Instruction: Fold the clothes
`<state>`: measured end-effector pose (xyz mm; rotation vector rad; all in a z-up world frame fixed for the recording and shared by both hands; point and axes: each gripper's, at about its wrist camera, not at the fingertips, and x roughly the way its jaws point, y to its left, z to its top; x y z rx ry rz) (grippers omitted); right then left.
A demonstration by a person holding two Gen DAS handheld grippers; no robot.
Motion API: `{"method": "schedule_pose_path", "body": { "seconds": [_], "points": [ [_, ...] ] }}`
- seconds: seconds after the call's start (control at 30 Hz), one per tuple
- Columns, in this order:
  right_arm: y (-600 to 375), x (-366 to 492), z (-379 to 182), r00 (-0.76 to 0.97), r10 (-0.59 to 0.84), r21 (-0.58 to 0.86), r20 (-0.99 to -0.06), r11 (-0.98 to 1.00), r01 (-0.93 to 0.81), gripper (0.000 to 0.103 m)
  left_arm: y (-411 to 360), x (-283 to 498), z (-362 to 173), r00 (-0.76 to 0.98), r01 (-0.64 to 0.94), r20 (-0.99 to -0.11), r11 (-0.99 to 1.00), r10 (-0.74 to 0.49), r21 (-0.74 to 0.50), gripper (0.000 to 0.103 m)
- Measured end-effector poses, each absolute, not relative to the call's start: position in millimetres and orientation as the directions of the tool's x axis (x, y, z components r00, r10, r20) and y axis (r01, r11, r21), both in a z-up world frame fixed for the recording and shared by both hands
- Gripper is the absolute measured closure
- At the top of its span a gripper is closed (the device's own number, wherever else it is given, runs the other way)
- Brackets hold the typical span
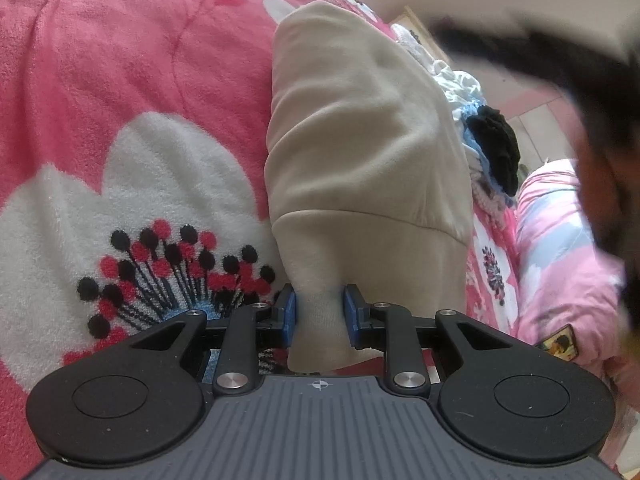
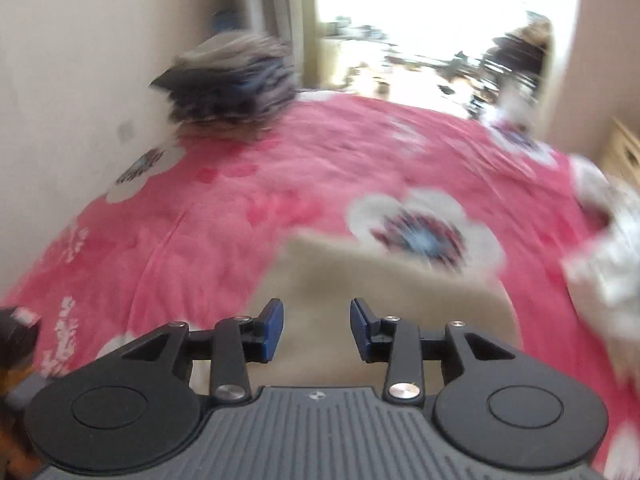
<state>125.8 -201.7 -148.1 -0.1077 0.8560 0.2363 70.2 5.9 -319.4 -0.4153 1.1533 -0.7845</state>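
Jaws of the left gripper [image 1: 319, 312] pinch a bunched edge of the beige garment [image 1: 360, 140] lying on the pink floral blanket [image 1: 120, 80], while the right gripper [image 2: 317, 330] hangs parted and empty above it.

No readable text, label, brand or number is showing anywhere; only a small crosshair mark [image 1: 319, 385] is sitting on the grey ribbed body of each hand-held gripper.

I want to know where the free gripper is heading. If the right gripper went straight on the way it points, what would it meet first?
Most likely the beige garment lying on the pink blanket: it fills the gap between the open right gripper jaws. The blur leaves depth unclear.
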Motion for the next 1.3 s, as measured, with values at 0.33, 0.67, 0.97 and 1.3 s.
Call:
{"method": "schedule_pose_path", "body": {
  "seconds": [0.33, 0.67, 0.97, 1.3],
  "points": [
    [-136.8, 274.9, -228.3, 0.199, 0.040, -0.046, -0.979, 0.913, -0.406, 0.067, 6.2, 70.9, -322.6, 0.178, 0.357, -0.643, 0.657, -0.745, -0.664, 0.080],
    [-164.9, 279.3, -225.8, 0.293, 0.086, 0.045, -0.952, 0.989, -0.143, 0.097, 2.0, 69.0, -320.9, 0.183, 0.379, -0.638, 0.652, -0.748, -0.656, 0.080],
    [-159.2, 265.4, -213.7, 0.476, -0.004, -0.088, -0.880, 0.984, -0.155, 0.103, -2.0, 63.6, -311.4, 0.201, 0.417, -0.641, 0.657, -0.741, -0.628, 0.080],
    [-98.1, 165.9, -216.7, 0.303, 0.249, -0.089, -0.920, 0.619, -0.780, 0.101, 2.8, 57.9, -308.4, 0.191, 0.429, -0.640, 0.650, -0.744, -0.627, 0.078]
  ]
}}
